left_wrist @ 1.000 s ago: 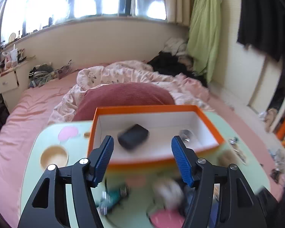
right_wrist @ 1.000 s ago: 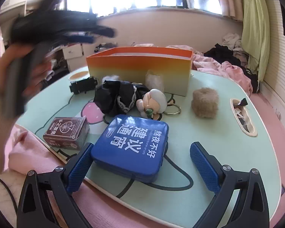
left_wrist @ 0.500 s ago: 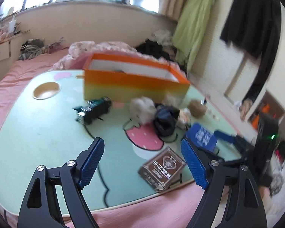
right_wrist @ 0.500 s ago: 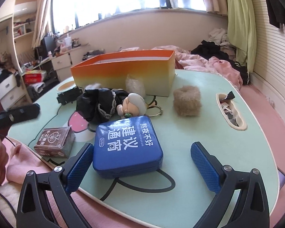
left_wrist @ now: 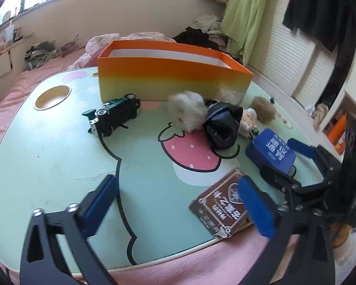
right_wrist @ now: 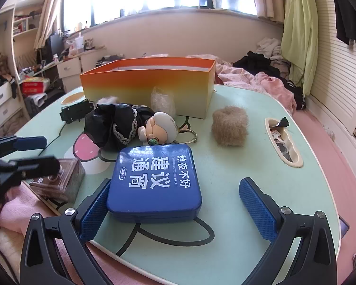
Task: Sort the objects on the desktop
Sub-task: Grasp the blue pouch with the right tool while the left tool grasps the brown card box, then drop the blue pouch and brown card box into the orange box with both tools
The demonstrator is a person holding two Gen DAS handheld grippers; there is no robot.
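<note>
Since a second ago your left hand-held gripper [left_wrist: 178, 204] has dropped from above the orange box [left_wrist: 173, 83] to the surface's [left_wrist: 47, 154] near edge; its jaws are opening wide, empty; brown card box [left_wrist: 220, 206] lies beside its right finger, likely next; your right hand-held gripper [right_wrist: 178, 206] stands wide around the blue tin [right_wrist: 154, 182], unpressed.

- Blue tin [right_wrist: 154, 182], near middle of table: white Chinese characters "熬夜不好 建议通宵", small line "IT'S NOT GOOD TO STAY UP LATE", oval logo "durex".
- Brown box [left_wrist: 222, 207], near left edge: pale Chinese print, not legible.
</note>
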